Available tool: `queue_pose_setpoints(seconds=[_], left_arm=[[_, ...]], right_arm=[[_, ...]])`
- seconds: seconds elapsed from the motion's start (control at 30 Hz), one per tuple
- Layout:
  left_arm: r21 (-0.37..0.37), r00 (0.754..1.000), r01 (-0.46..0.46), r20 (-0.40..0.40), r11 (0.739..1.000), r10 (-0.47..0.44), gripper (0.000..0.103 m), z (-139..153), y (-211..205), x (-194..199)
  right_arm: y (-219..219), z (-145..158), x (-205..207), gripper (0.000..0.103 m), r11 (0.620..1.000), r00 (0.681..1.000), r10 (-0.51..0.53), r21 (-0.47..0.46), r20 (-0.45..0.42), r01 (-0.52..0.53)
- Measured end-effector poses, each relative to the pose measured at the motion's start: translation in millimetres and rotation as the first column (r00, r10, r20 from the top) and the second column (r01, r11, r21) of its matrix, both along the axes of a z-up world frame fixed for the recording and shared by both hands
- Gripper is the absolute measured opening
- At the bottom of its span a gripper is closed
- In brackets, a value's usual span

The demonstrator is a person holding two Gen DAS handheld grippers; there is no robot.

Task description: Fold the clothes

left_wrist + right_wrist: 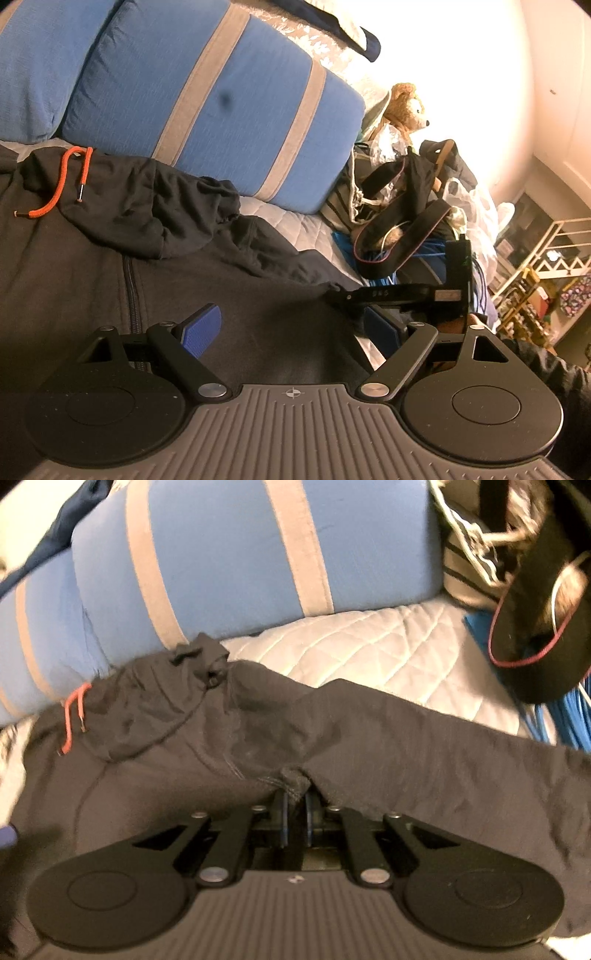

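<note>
Dark hoodie [92,258] spread on quilted bed cover [369,638], near two blue striped pillows [221,103]. Left view only: teddy bear [406,107] far right atop black bag [402,206] in clutter pile, shelf [546,266] beyond. One orange drawstring [59,184], two ends visible. Left gripper [291,328] released, fingers wide over hoodie. Right gripper [295,812] clenched, grasping hoodie fold at seam.

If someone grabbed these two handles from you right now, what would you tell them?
Left gripper: open, over the dark hoodie, holding nothing.
Right gripper: shut on a pinch of the hoodie's fabric near the sleeve.
The hoodie lies spread on the quilted bed cover, its hood with the orange drawstring towards the blue pillow.
No finished fold shows; the folding is still to do.
</note>
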State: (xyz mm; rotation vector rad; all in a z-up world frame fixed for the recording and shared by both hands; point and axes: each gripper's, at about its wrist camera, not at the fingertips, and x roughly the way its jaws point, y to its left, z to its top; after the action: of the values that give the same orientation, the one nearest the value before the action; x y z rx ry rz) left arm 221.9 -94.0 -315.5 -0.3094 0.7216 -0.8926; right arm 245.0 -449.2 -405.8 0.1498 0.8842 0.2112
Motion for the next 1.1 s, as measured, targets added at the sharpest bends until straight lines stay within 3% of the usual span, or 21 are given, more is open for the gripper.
queue_pose_setpoints(seconds=[0.23,0.5,0.67,0.77,0.8,0.83,0.87,0.97,1.03,1.1], left_arm=[[-0.008,1.000,-0.016,0.017,1.000,0.016,0.085,1,2,-2],[-0.037,0.994,-0.109,0.020,0.993,0.110,0.085,21,18,-10],[0.040,0.987,-0.150,0.062,0.988,0.147,0.085,52,26,-23],[0.050,0.981,-0.181,0.081,0.982,0.176,0.085,69,38,-30],[0.047,0.979,-0.188,0.084,0.981,0.184,0.085,74,44,-33],[0.044,0.978,-0.196,0.088,0.980,0.191,0.085,78,49,-35],[0.045,0.976,-0.204,0.092,0.978,0.199,0.085,82,55,-38],[0.059,0.968,-0.230,0.120,0.971,0.222,0.085,93,78,-49],[0.077,0.958,-0.259,0.147,0.963,0.246,0.085,97,95,-56],[0.094,0.948,-0.288,0.167,0.953,0.270,0.085,101,111,-62]], right_arm=[[15,-1,-6,0.009,0.992,0.998,0.054,-0.119,0.018,-0.052],[15,0,-6,0.009,0.992,0.999,0.038,-0.119,-0.004,-0.038],[14,1,-6,0.009,0.992,0.999,0.031,-0.119,-0.014,-0.032],[11,-1,-4,0.009,0.995,0.999,0.018,-0.100,-0.031,-0.021],[9,-1,-3,0.015,0.996,0.999,0.015,-0.091,-0.040,-0.018],[8,-1,-3,0.035,0.996,0.999,0.014,-0.083,-0.047,-0.018],[7,1,-5,0.038,0.997,0.998,0.015,-0.075,-0.053,-0.019],[2,15,-20,0.061,0.998,0.999,0.040,-0.051,-0.034,-0.042],[-2,28,-36,0.083,0.996,0.999,0.049,-0.069,0.012,-0.048],[-8,41,-51,0.085,0.995,0.997,0.063,-0.083,0.047,-0.059]])
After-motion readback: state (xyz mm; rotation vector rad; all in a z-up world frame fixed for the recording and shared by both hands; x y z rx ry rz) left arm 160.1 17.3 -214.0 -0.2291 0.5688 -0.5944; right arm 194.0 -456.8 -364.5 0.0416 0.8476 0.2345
